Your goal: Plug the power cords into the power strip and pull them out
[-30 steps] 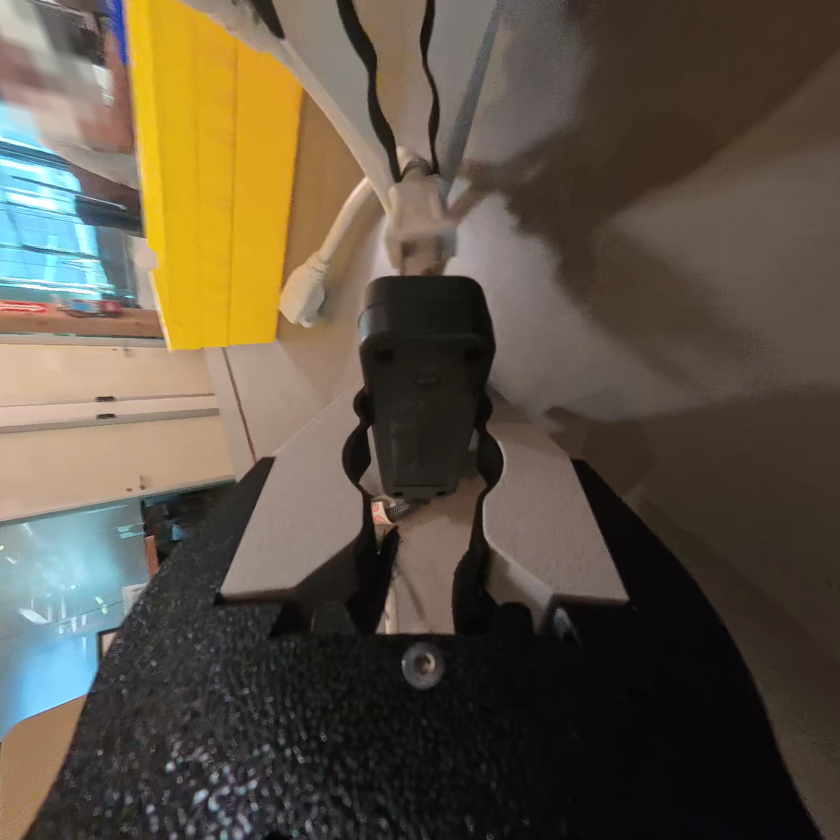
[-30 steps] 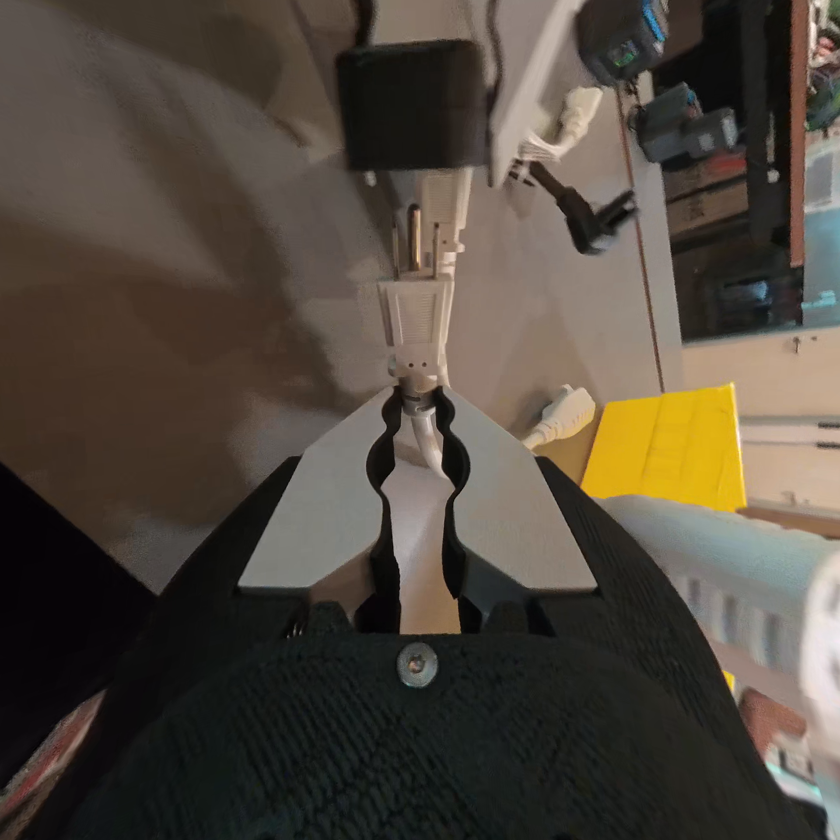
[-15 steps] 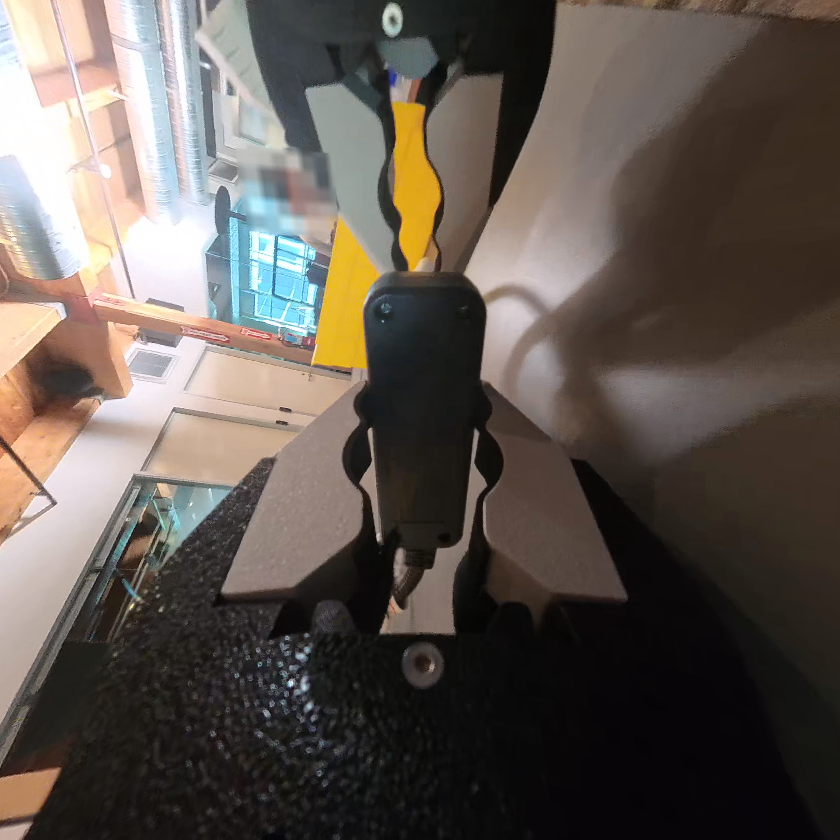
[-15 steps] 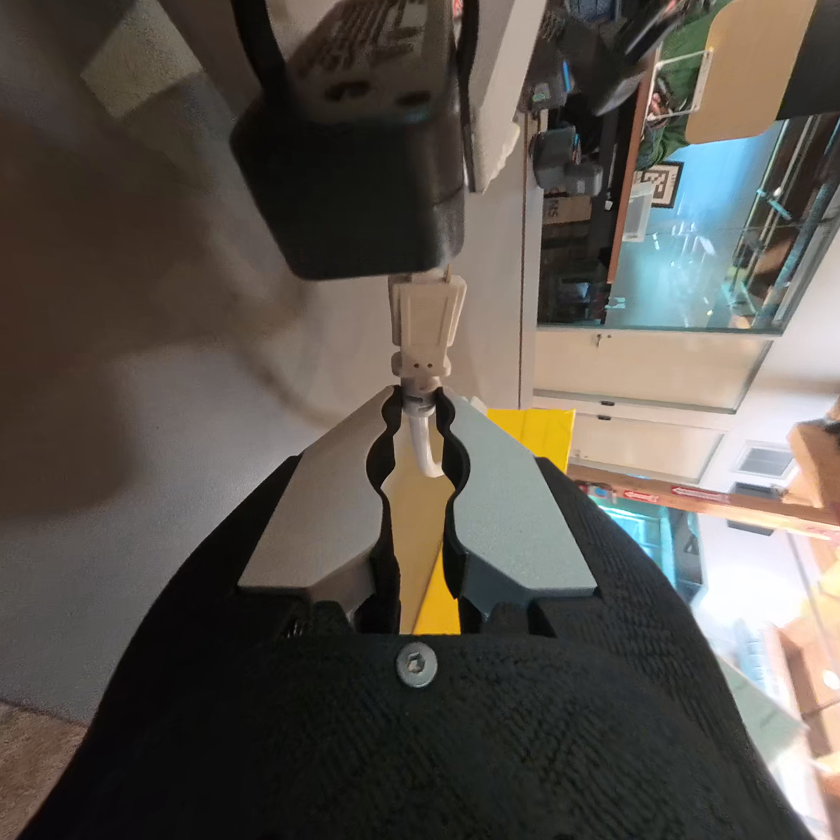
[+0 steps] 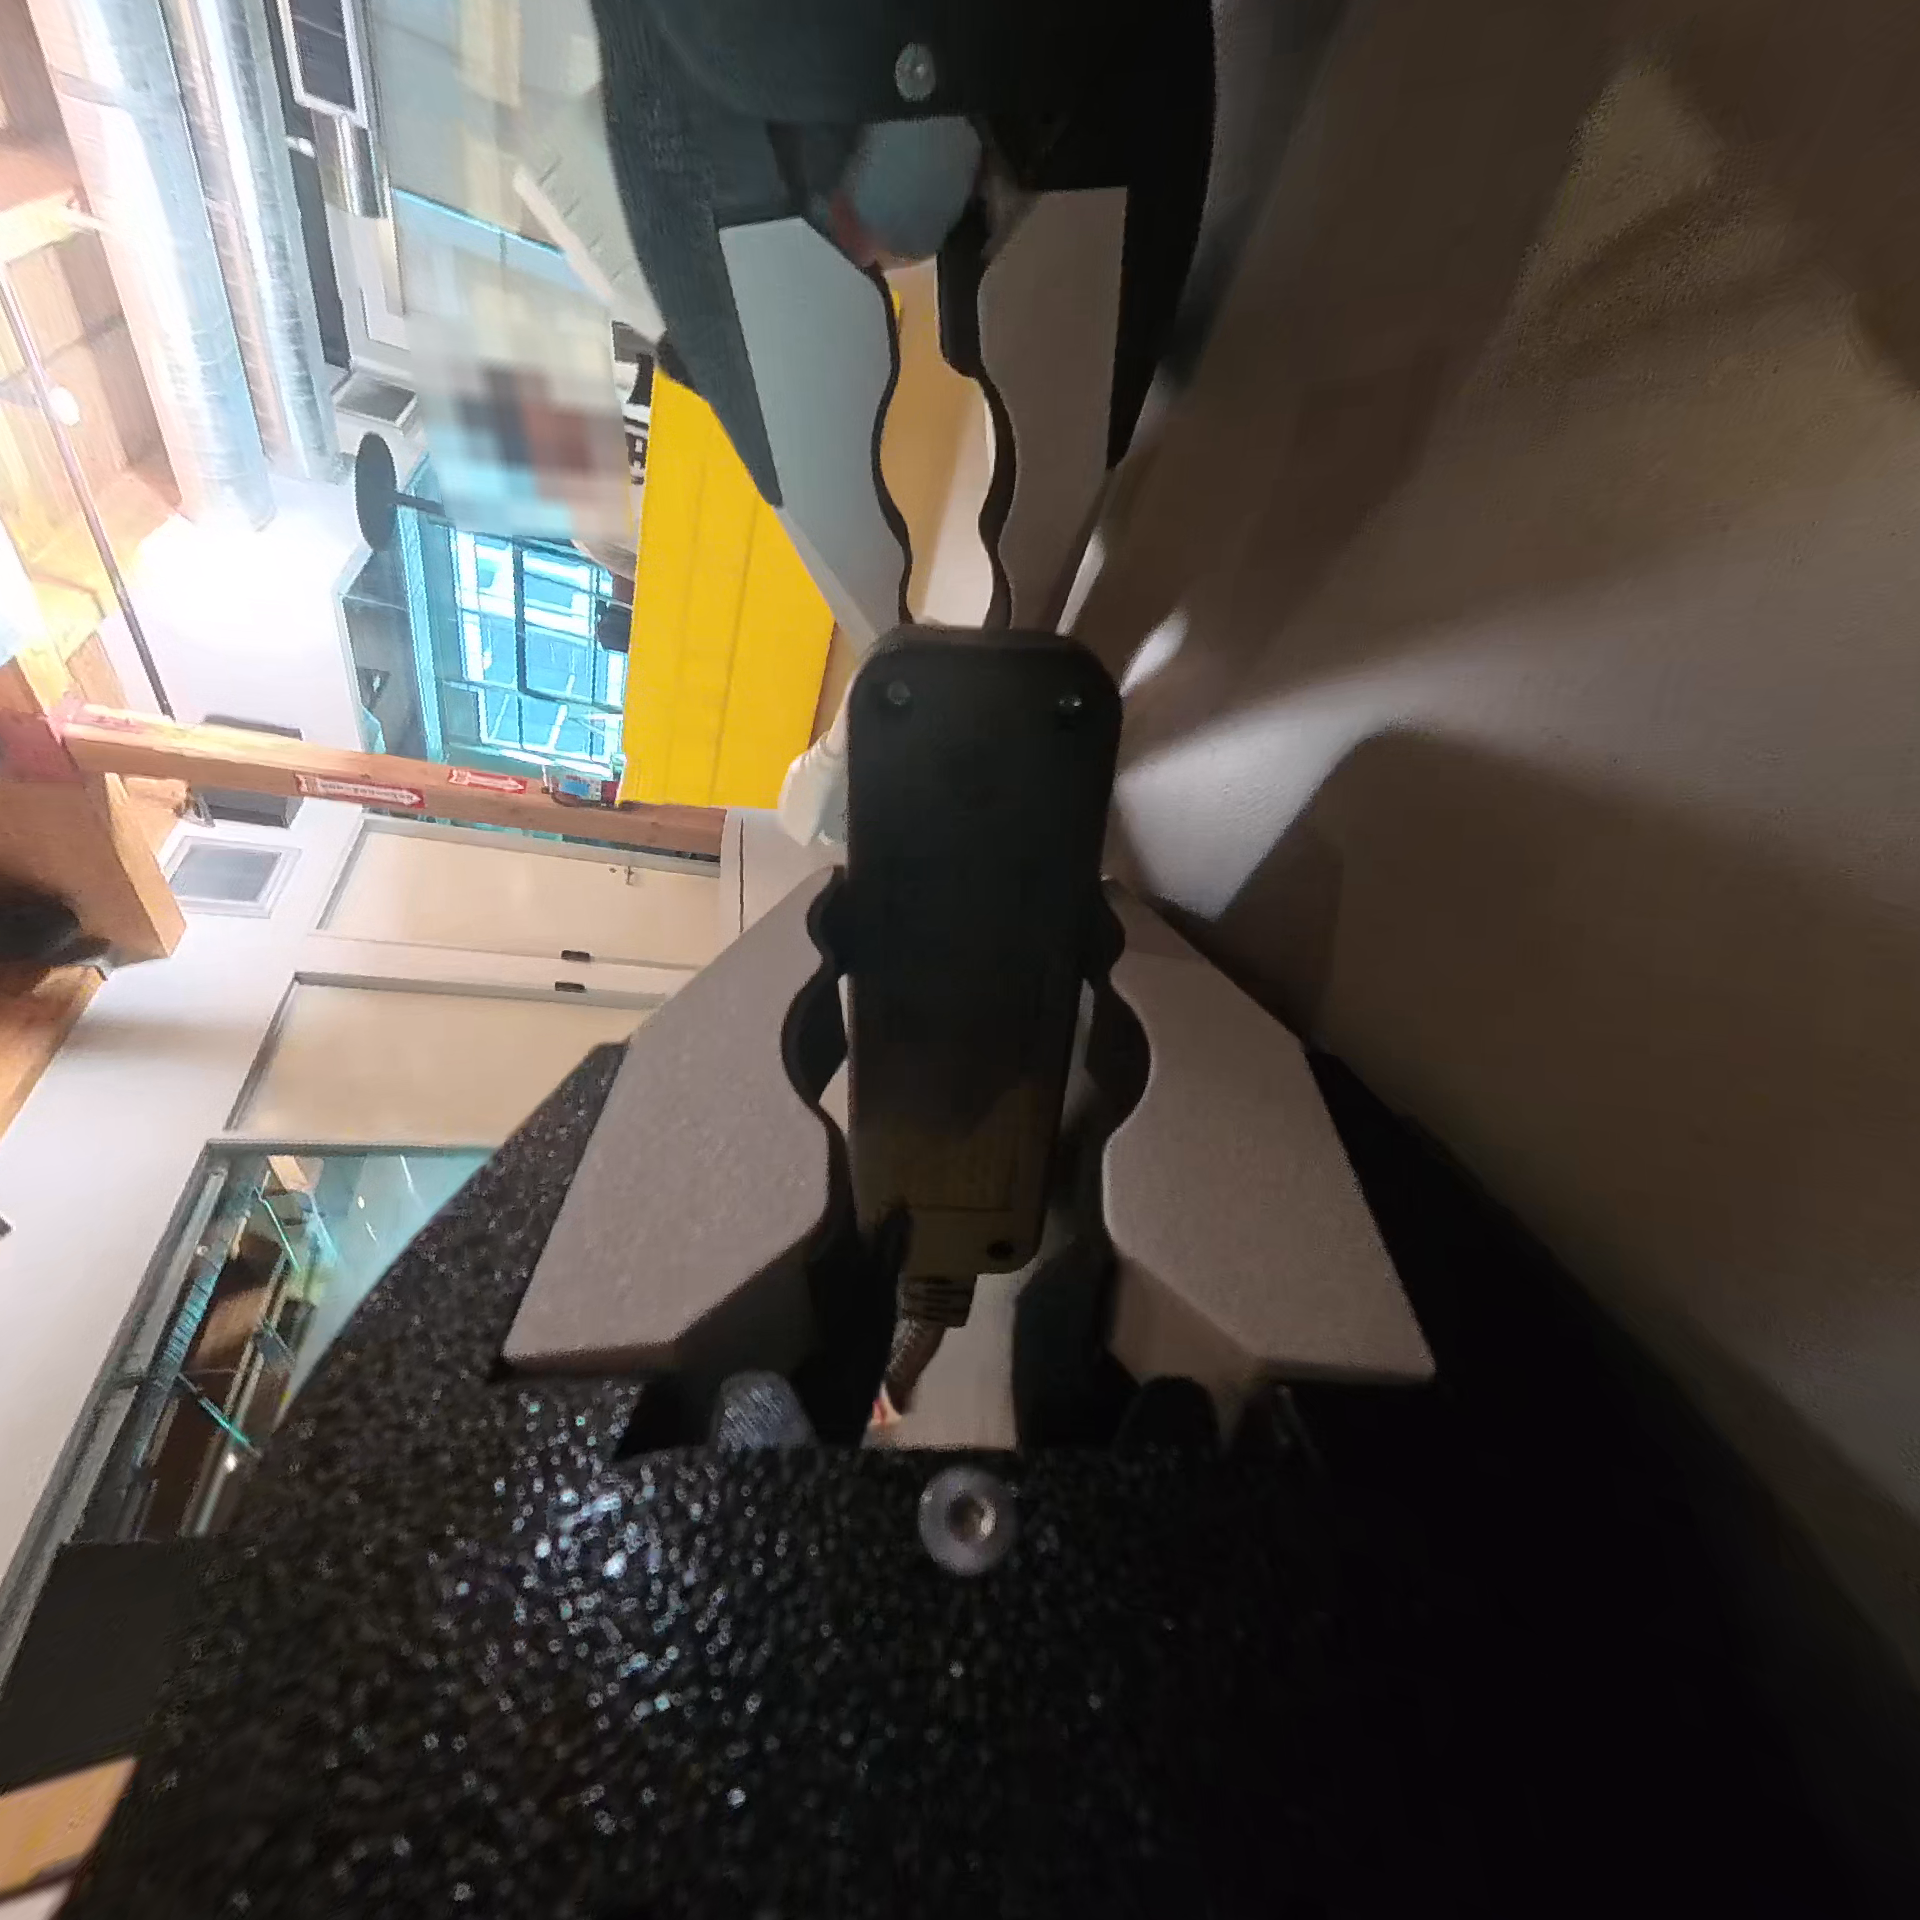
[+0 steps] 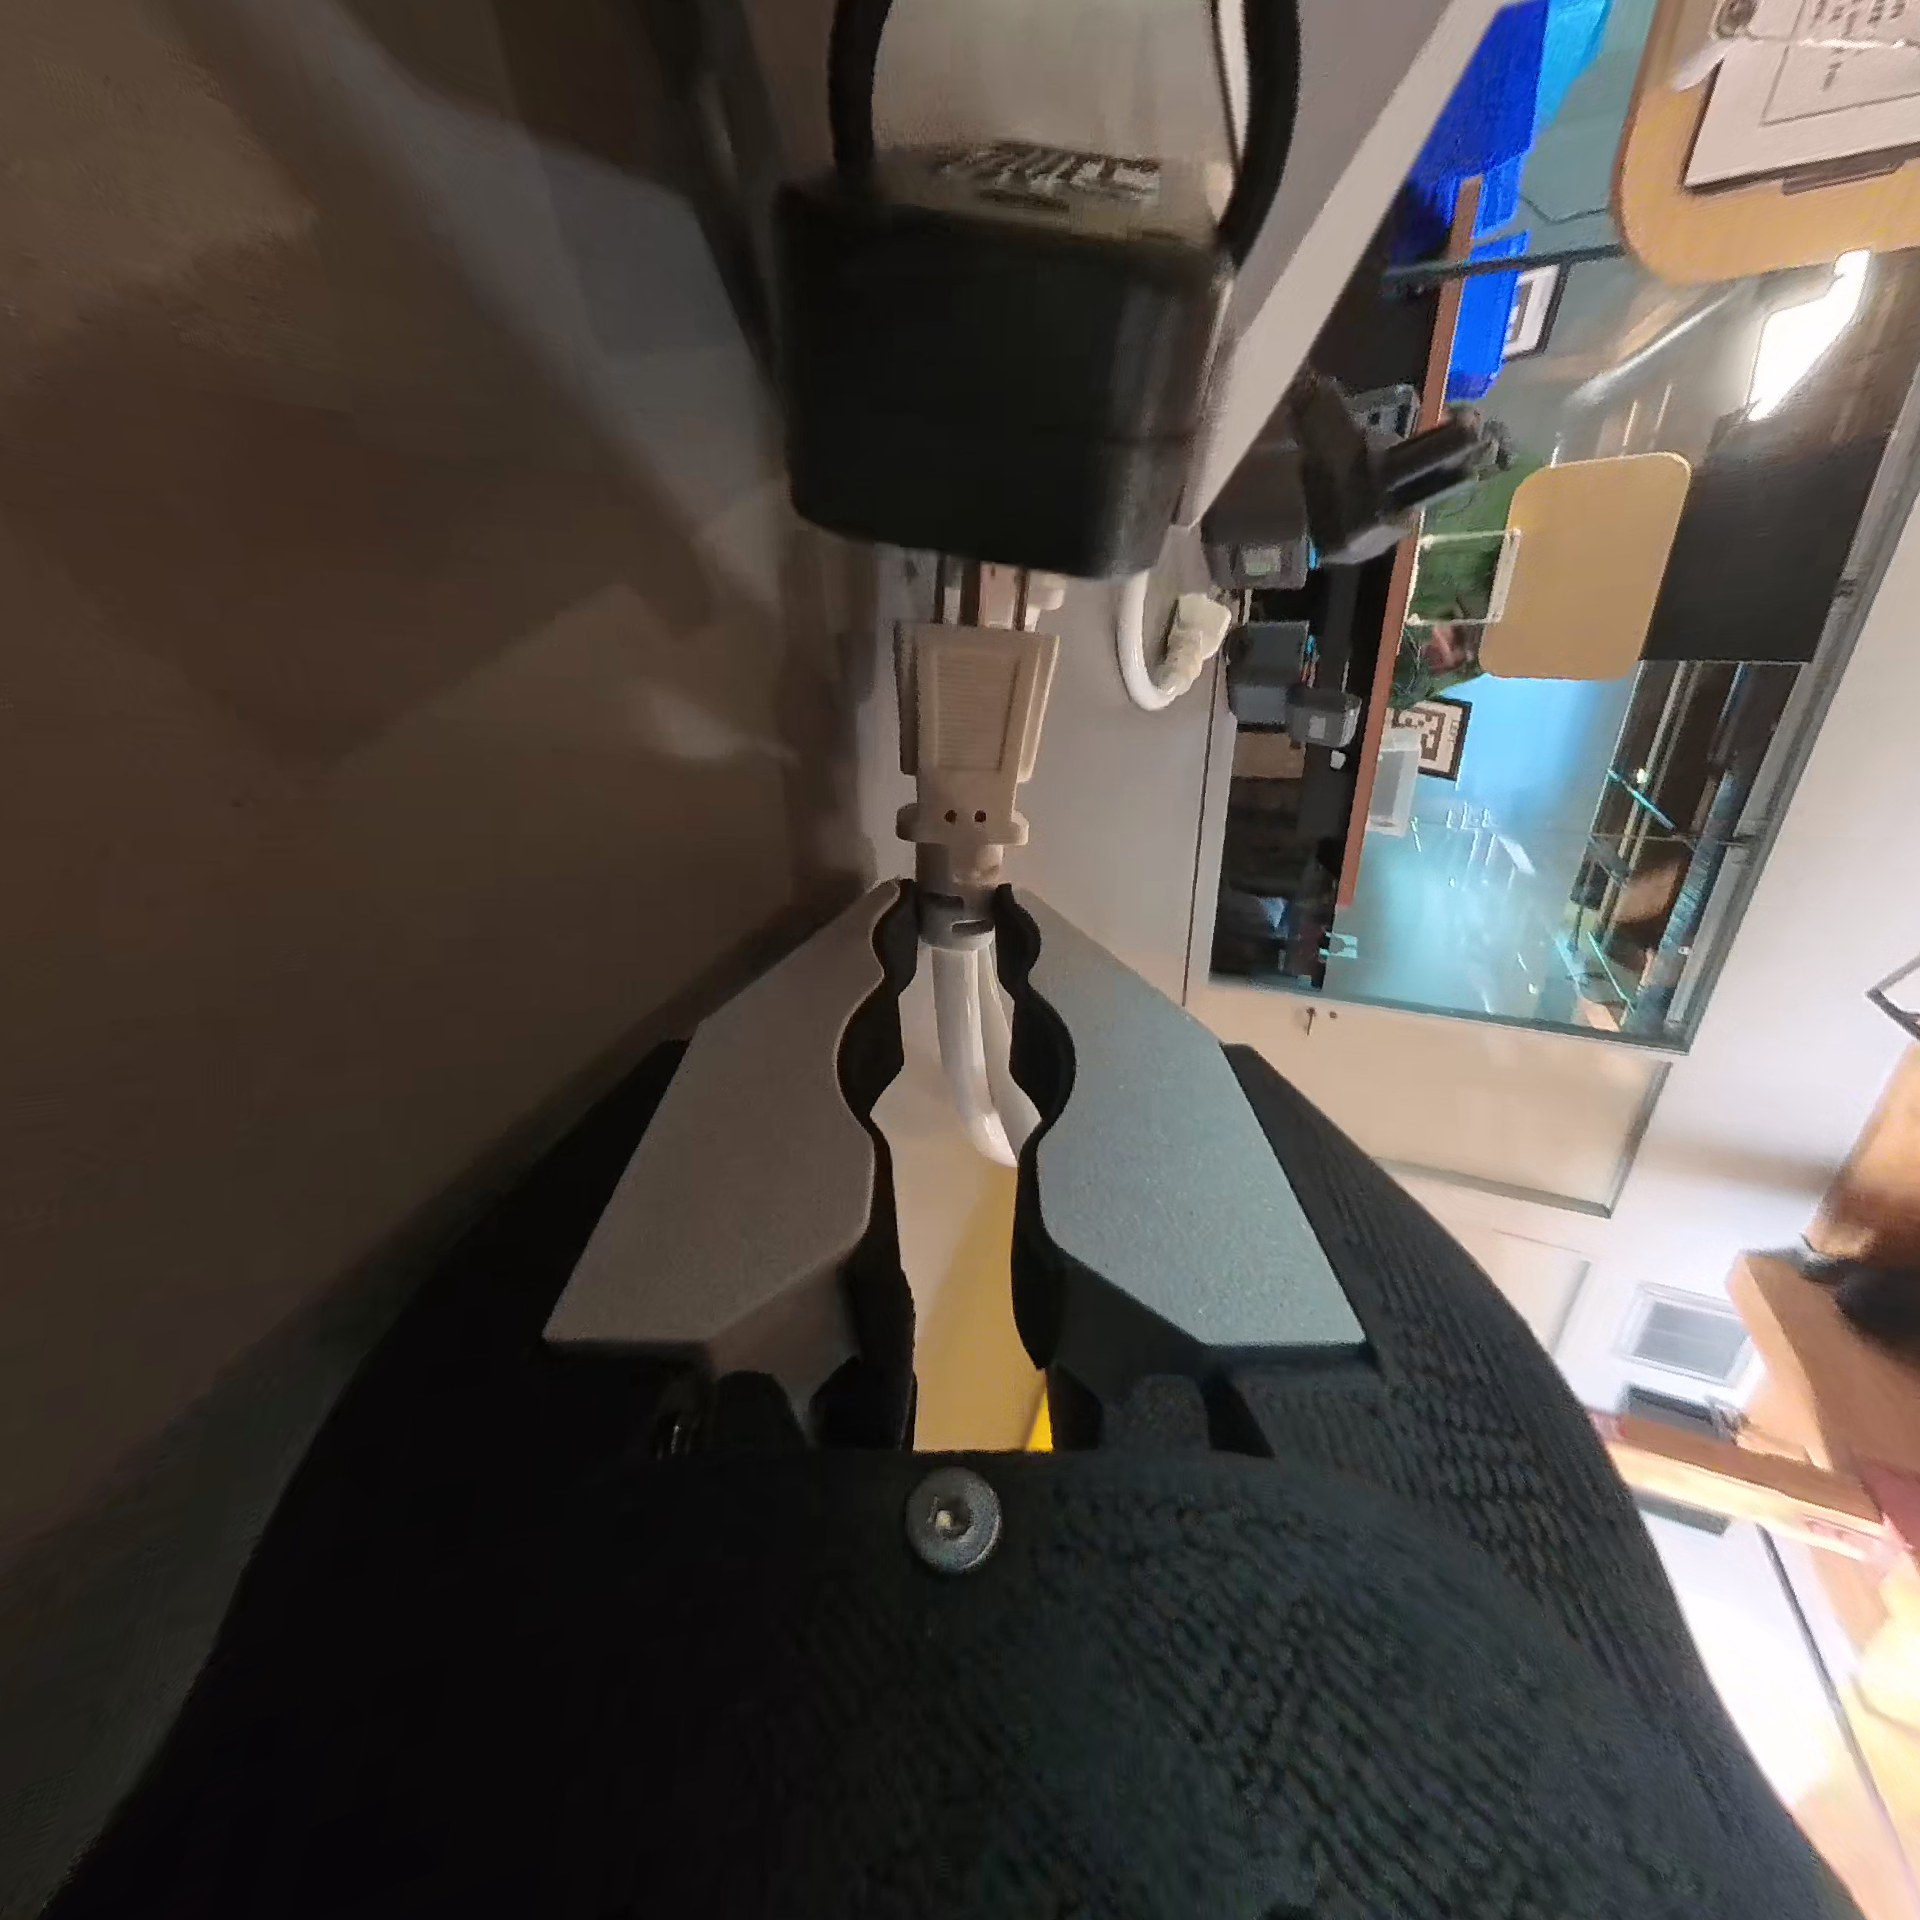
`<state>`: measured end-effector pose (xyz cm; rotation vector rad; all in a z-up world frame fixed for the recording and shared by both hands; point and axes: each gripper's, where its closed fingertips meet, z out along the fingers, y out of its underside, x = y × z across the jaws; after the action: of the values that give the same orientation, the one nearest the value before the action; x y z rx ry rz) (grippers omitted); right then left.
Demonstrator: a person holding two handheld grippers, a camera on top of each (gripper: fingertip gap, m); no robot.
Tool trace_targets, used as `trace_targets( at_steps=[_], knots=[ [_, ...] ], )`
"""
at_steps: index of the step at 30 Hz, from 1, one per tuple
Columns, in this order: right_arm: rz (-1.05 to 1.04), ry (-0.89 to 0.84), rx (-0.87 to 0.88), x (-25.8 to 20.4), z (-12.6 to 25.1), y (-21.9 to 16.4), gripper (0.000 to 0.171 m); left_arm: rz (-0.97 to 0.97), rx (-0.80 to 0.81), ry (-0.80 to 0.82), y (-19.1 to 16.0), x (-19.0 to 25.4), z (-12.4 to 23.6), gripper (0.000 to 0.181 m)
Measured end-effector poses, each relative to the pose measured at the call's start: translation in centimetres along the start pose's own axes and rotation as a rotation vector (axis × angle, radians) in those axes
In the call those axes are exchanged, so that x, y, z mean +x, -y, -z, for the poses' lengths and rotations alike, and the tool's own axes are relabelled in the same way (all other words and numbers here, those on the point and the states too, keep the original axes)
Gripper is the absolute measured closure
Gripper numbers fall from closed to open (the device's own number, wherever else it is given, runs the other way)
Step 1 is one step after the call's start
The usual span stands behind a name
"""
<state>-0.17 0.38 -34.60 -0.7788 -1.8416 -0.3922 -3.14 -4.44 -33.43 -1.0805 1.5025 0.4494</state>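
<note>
My left gripper (image 5: 966, 914) is shut on a black power strip (image 5: 982, 831) and holds it lengthwise, above the pale table (image 5: 1558, 727). My right gripper (image 6: 954, 904) is shut on the white cord just behind a white plug (image 6: 977, 717). The plug points at the end face of the black power strip (image 6: 997, 374). A short length of its prongs shows between plug and strip. In the left wrist view the right gripper (image 5: 954, 613) faces me from beyond the strip, which hides the plug it holds.
A yellow bin (image 5: 717, 623) stands at the table's far side. Another white plug and cord (image 6: 1164, 644) and a black plug (image 6: 1382, 468) lie on the table beside a white slab (image 6: 1340, 239). Room windows and shelves are behind.
Both grippers have swung up off the table, so the room now shows behind them. The white plug has moved from a gap away right up to the black strip's end.
</note>
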Motion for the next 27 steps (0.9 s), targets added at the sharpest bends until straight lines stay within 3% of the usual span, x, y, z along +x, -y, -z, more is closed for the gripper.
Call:
trace_targets(
  at_steps=[9, 15, 27],
  knots=[
    [-0.006, 0.018, 0.080, 0.0, -0.7, -0.1, 0.158, 0.061, -0.101, 0.050, -1.6, -1.2, 0.5, 0.139],
    [-0.101, 0.072, 0.221, 1.0, 0.3, 1.6, 0.159, -0.036, -0.026, 0.156, -0.2, -2.7, 1.0, 0.139],
    [-0.026, -0.034, 0.302, 3.7, 1.4, 2.3, 0.159, -0.070, 0.048, 0.238, 1.5, -4.6, 1.8, 0.139]
  ],
)
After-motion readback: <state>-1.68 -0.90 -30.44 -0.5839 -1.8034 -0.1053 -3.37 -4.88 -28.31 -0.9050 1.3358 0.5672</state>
